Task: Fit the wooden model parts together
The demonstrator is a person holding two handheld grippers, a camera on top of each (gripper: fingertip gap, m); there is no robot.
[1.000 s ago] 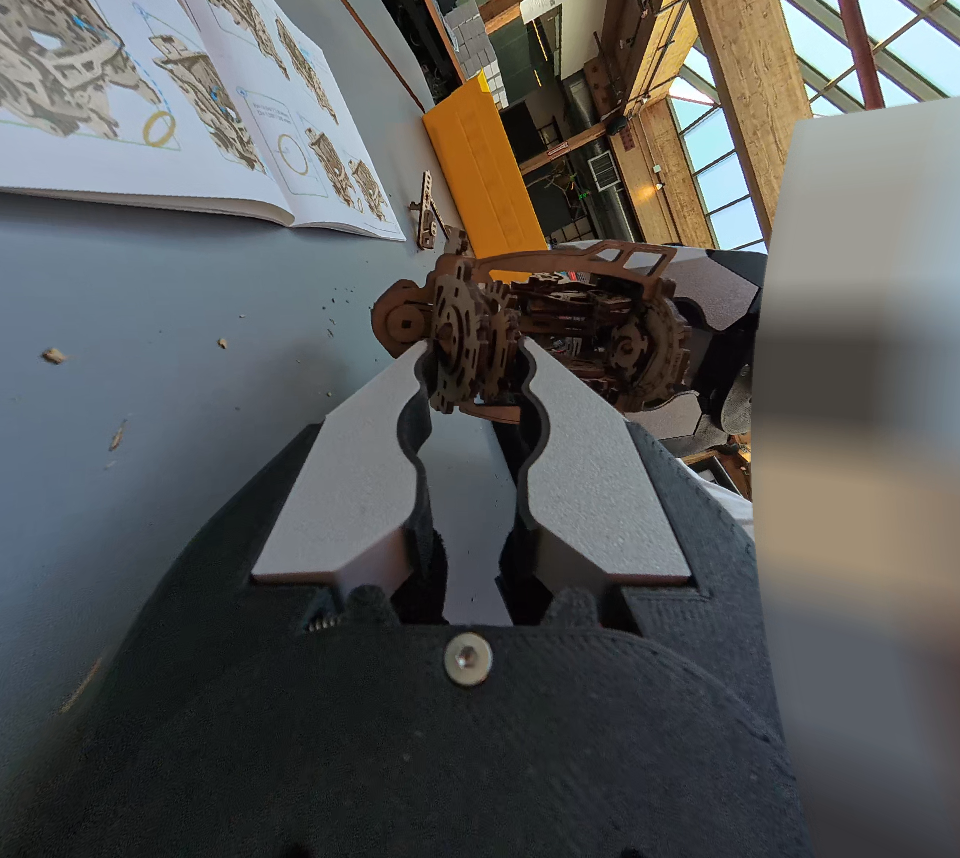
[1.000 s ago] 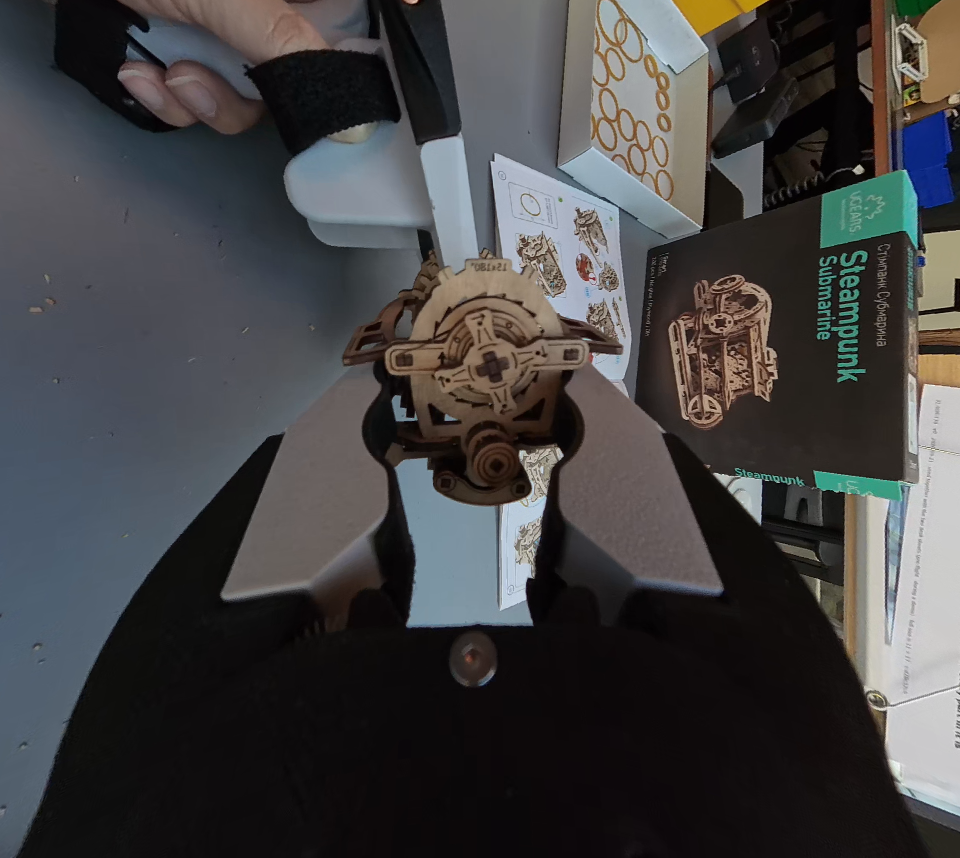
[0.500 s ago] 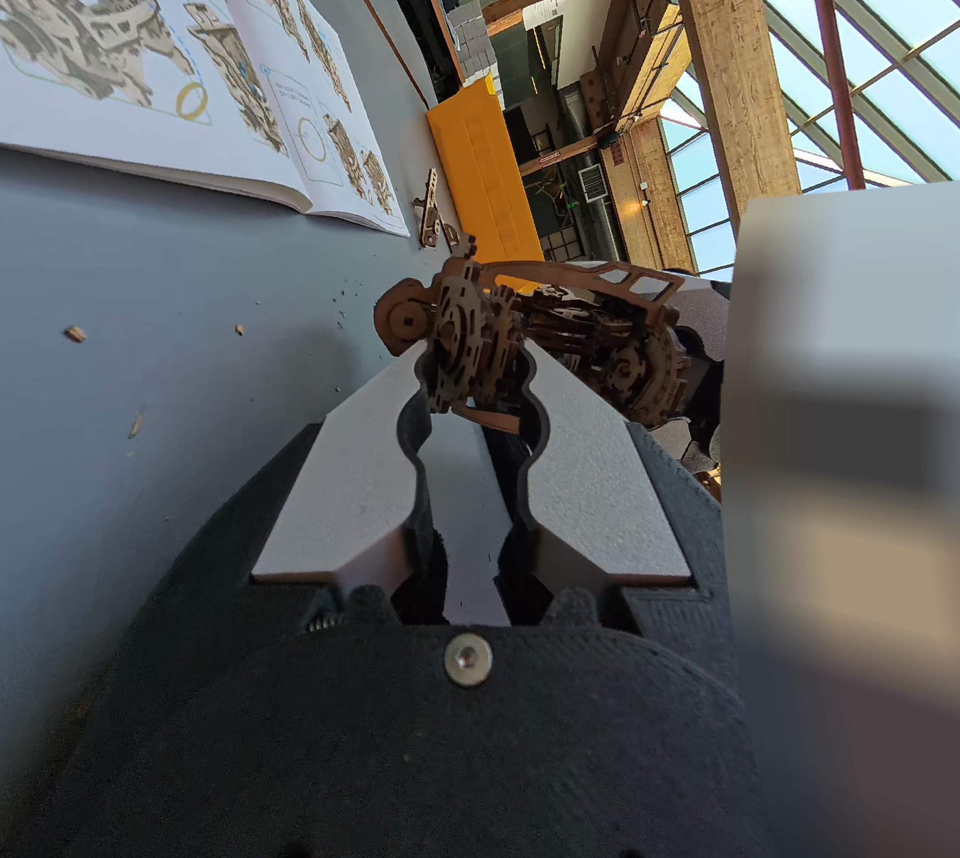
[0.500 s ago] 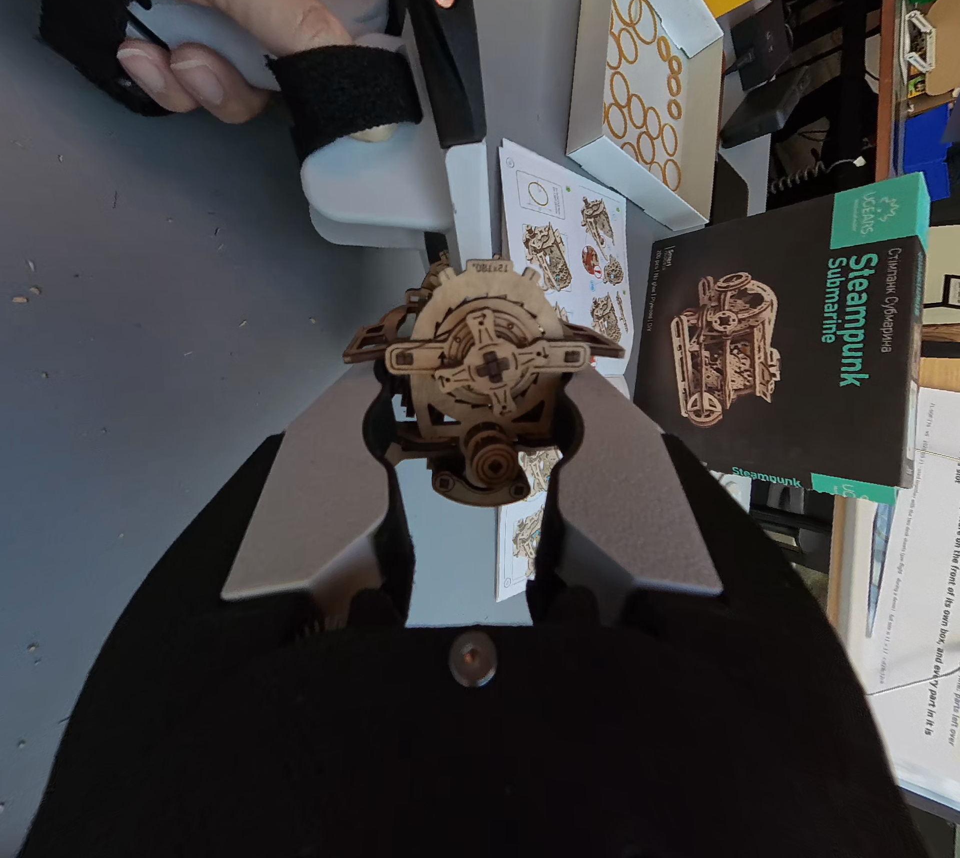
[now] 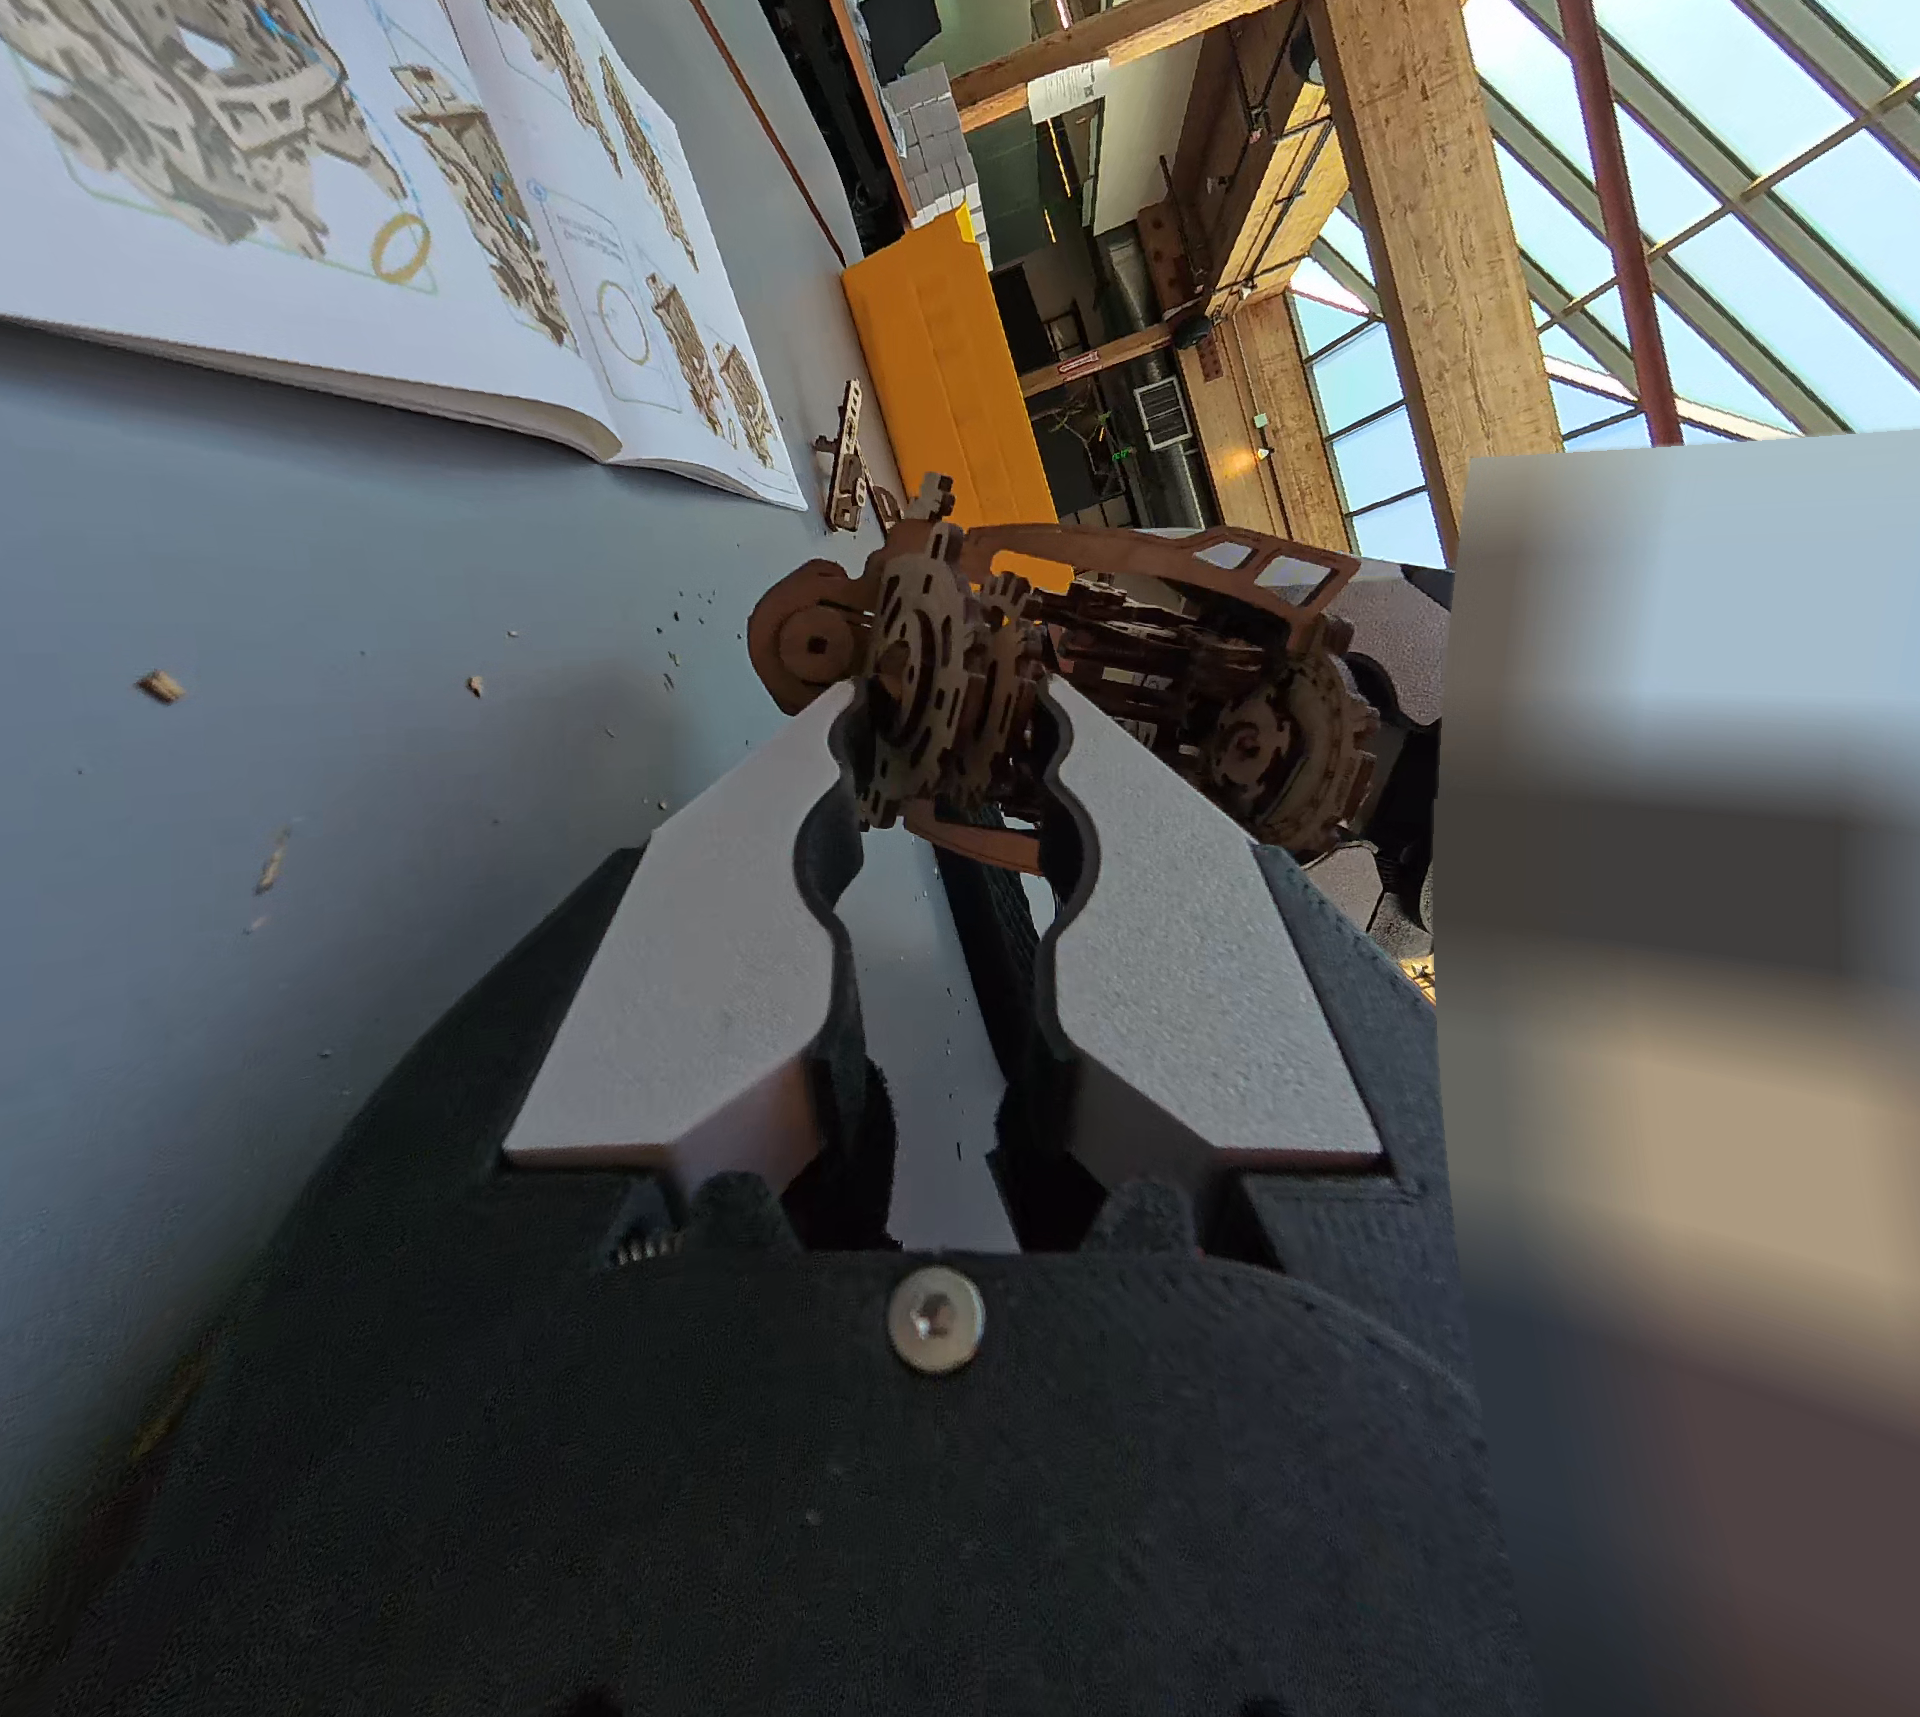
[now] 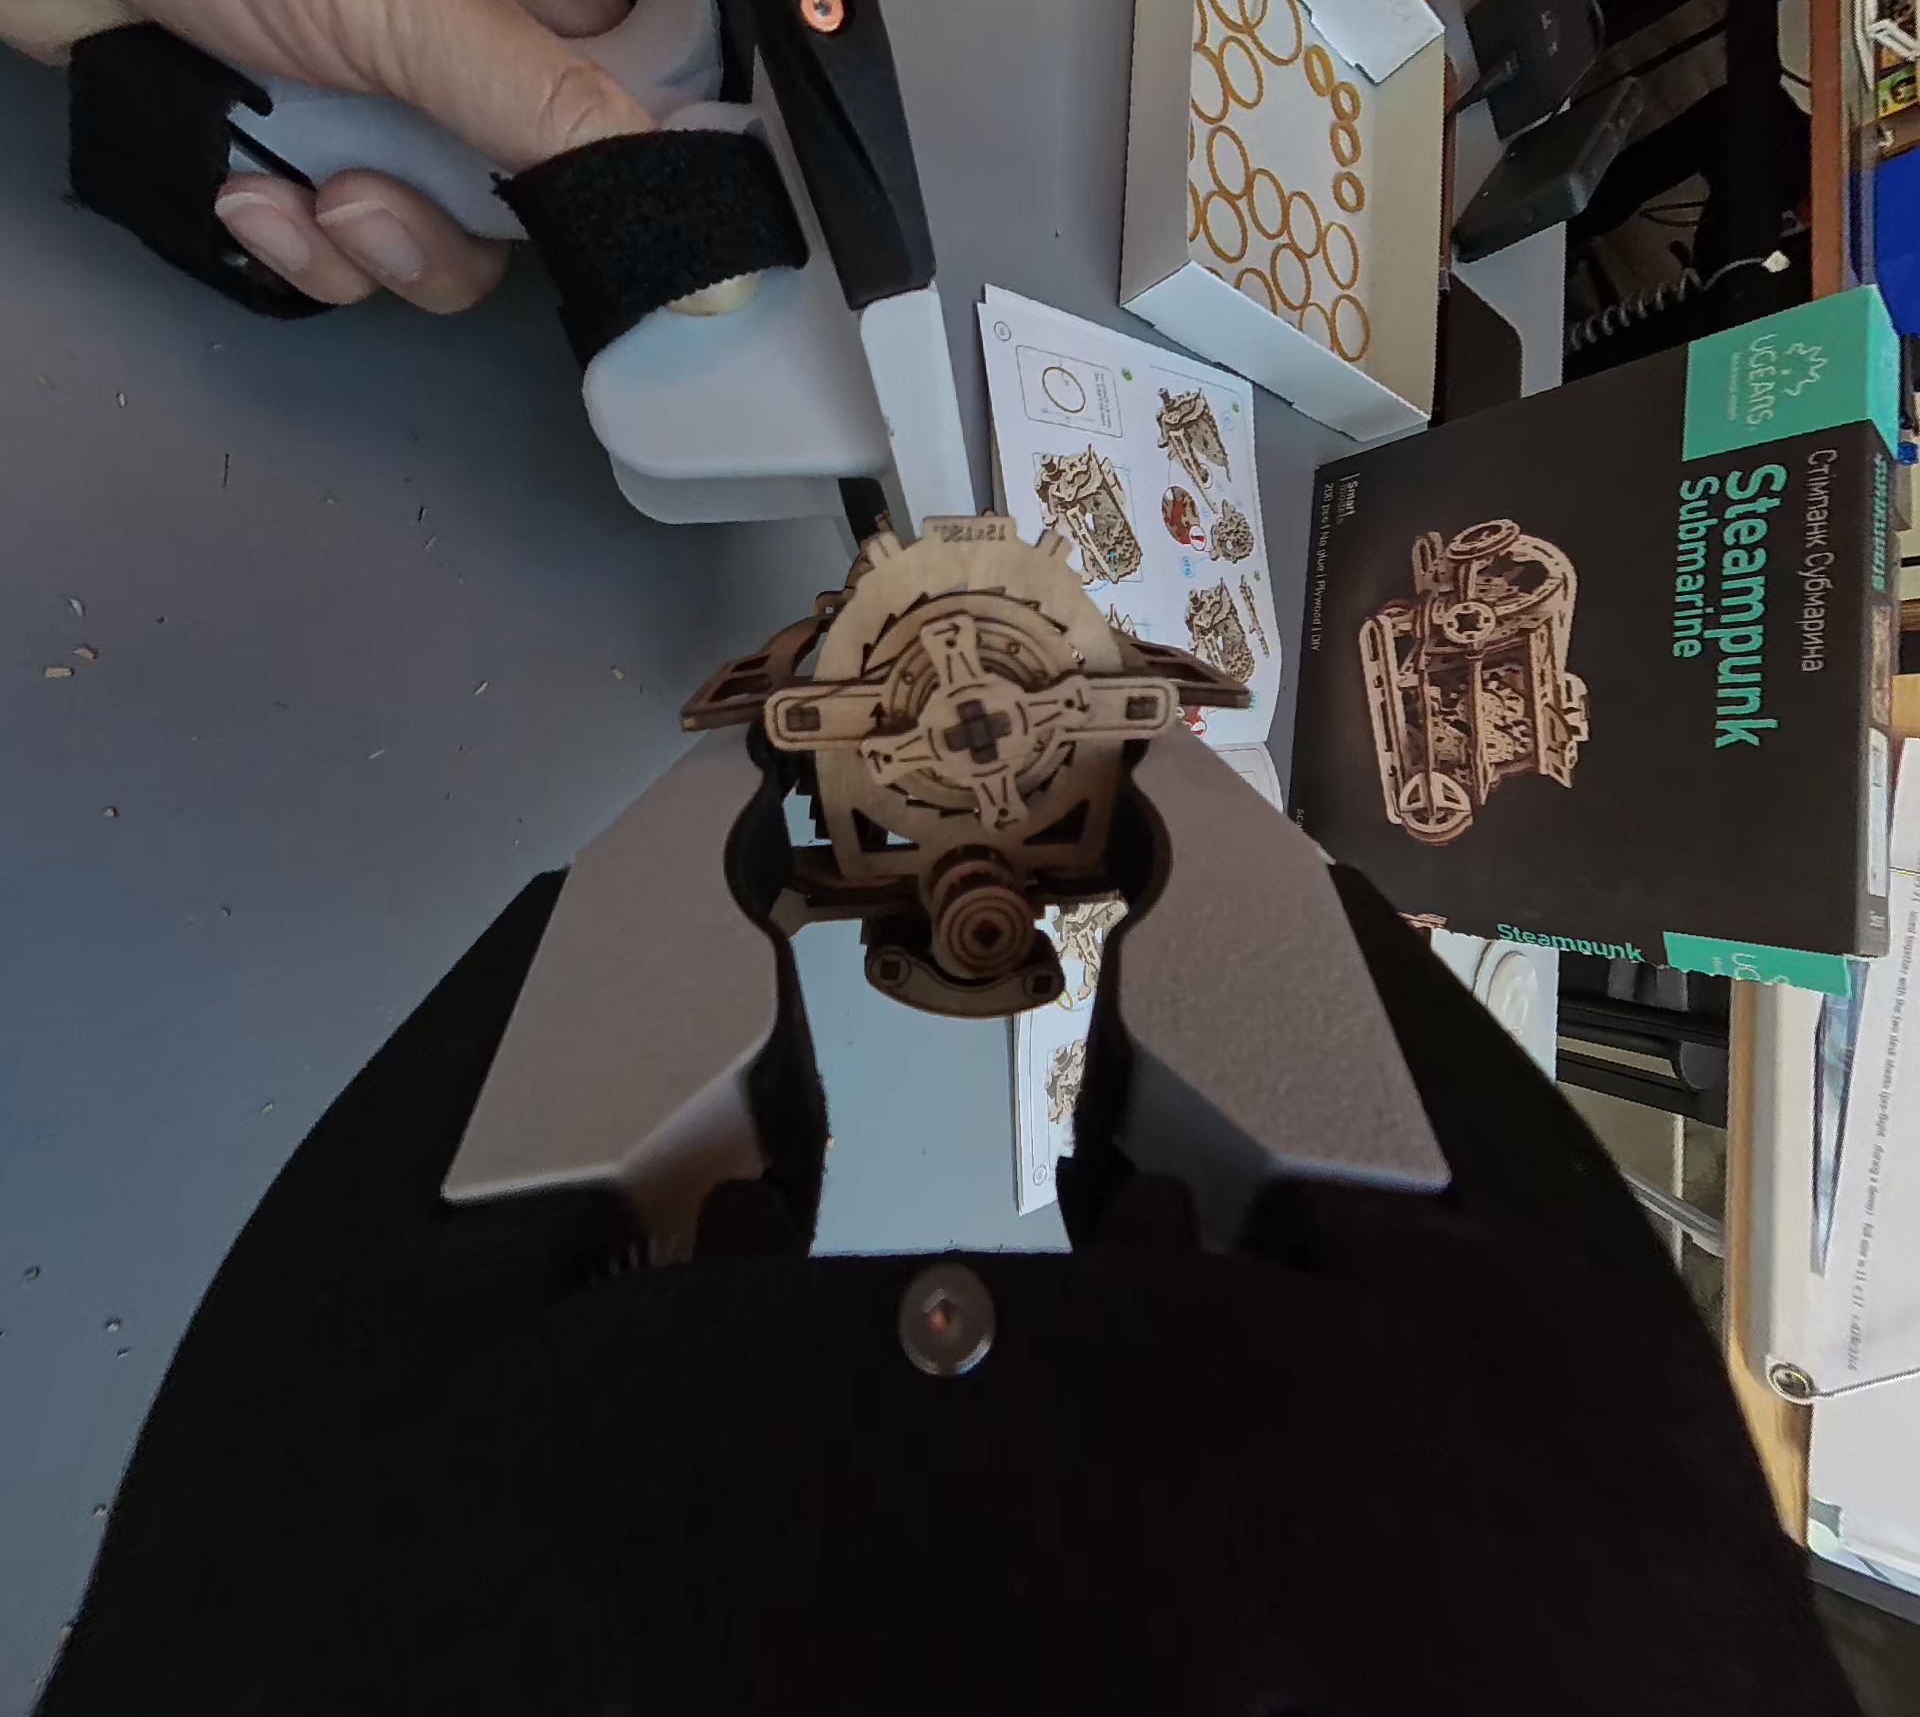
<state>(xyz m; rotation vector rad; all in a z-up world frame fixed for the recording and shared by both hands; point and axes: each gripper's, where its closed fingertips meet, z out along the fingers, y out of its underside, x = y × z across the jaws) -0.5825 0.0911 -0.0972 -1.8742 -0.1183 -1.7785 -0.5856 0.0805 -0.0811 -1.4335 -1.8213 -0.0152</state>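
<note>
One wooden gear model (image 5: pixel 1143 639) is held between both grippers above the grey table (image 5: pixel 312 628). My left gripper (image 5: pixel 945 732) is shut on its gear-wheel end. My right gripper (image 6: pixel 951 794) is shut on the other end, where a round face with a cross-shaped piece (image 6: pixel 971 722) faces the camera. In the right wrist view a hand (image 6: pixel 312 5) holds the left gripper, and one of its grey fingers (image 6: pixel 904 379) reaches the model from above. The far side of the model is hidden in each view.
An open instruction booklet (image 5: pixel 312 109) lies on the table, with a small loose wooden part (image 5: pixel 847 472) and a yellow bin (image 5: pixel 935 358) beyond it. A white tray of rubber rings (image 6: pixel 1278 140) and a black kit box (image 6: pixel 1590 628) stand to the right. Wood crumbs dot the table.
Both grippers stay shut on the model. The hand with the left gripper has come lower and closer in the right wrist view, and the left wrist view has tilted slightly.
</note>
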